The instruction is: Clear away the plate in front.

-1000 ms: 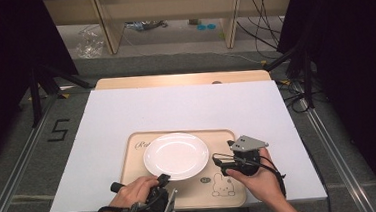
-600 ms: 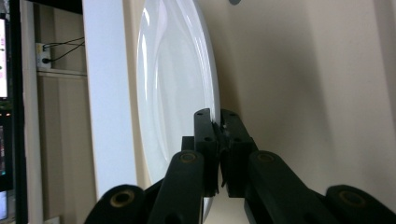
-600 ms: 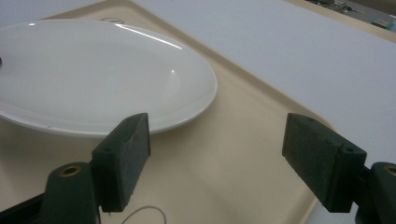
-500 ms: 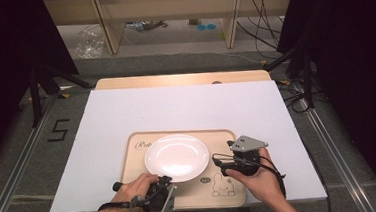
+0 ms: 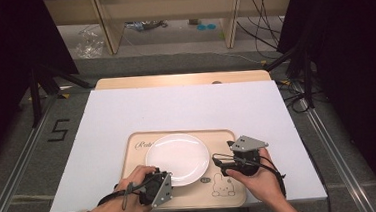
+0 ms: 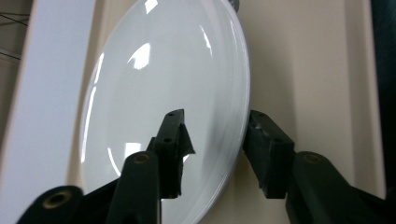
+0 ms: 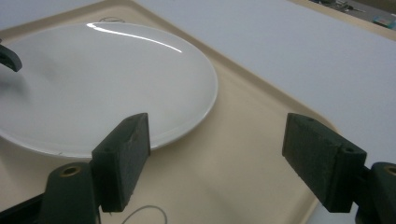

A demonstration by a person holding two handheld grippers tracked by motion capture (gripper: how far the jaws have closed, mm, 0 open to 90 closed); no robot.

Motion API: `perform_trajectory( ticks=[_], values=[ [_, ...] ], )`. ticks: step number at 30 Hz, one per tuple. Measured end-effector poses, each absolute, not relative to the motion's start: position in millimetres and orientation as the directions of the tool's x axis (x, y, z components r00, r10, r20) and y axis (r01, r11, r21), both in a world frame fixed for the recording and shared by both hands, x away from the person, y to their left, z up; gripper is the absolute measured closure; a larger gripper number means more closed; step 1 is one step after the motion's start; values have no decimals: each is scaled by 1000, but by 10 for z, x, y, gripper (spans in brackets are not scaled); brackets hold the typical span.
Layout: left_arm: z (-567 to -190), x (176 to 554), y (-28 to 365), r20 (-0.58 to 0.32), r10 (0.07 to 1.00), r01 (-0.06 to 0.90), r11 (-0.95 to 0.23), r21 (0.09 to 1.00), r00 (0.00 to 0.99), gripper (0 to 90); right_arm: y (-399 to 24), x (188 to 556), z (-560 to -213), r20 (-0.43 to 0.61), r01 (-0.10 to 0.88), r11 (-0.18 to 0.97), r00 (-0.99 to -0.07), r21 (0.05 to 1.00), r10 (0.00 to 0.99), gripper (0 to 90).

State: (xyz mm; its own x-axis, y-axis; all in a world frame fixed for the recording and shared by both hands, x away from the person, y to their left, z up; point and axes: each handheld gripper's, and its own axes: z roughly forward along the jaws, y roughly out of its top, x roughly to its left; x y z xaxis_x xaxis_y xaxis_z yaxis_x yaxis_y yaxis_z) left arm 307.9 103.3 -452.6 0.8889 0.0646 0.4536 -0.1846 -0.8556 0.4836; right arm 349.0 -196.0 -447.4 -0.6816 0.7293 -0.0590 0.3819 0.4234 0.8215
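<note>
On the counter [image 5: 126,115], covered by a white sheet, a beige tray [image 5: 228,138] sits at the near edge, toward the person. A white plate [image 5: 177,157] lies on the tray, left of the tray's middle; a rabbit drawing [image 5: 221,186] marks the tray's near right corner, just beside the plate.

Left tongs [image 5: 153,181], held in the left hand [image 5: 127,190], are at the plate's near left rim. In the left gripper view the left tongs [image 6: 215,135] straddle the plate [image 6: 163,93] rim: one jaw lies over the plate's upper face, the other sits outside the rim against the tray [image 6: 303,70]. The jaws look close to the rim on both sides, but a firm pinch cannot be told.

Right tongs [image 5: 220,164], in the right hand [image 5: 259,178], are just right of the plate, above the tray. In the right gripper view the right tongs [image 7: 217,154] are spread wide; one jaw overlaps the plate [image 7: 93,84] edge in the picture, the other is well apart from the plate, over the tray's [image 7: 247,121] rim. Nothing is between them but bare tray.
</note>
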Motion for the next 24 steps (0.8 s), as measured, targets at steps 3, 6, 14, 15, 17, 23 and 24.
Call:
perform_trajectory(
  ticks=[3, 6, 14, 15, 17, 23, 24],
  values=[
    [-4531, 3157, 1083, 341, 124, -105, -806, 583, 932, 500, -1959, 3491, -4471, -61, 377, 423, -684, 824, 727, 246],
    [-4492, 3244, 1136, 291, 168, -61, -766, 640, 942, 443, -1961, 3490, -4474, -60, 380, 426, -684, 821, 727, 246],
    [-4432, 3355, 1311, 246, 295, 0, -638, 770, 923, 340, -1968, 3490, -4471, -64, 372, 429, -690, 823, 721, 244],
    [-4429, 3363, 1338, 241, 312, 8, -625, 781, 919, 335, -1967, 3489, -4471, -63, 373, 428, -689, 824, 722, 244],
    [-4437, 3376, 1369, 219, 342, 29, -591, 806, 914, 309, -1967, 3489, -4472, -65, 369, 430, -693, 824, 718, 244],
    [-4471, 3459, 1519, 174, 422, 95, -545, 833, 890, 267, -1962, 3482, -4470, -60, 367, 422, -692, 829, 719, 243],
    [-4475, 3469, 1540, 172, 430, 101, -543, 834, 886, 264, -1964, 3481, -4470, -61, 366, 424, -693, 828, 718, 243]
  ],
)
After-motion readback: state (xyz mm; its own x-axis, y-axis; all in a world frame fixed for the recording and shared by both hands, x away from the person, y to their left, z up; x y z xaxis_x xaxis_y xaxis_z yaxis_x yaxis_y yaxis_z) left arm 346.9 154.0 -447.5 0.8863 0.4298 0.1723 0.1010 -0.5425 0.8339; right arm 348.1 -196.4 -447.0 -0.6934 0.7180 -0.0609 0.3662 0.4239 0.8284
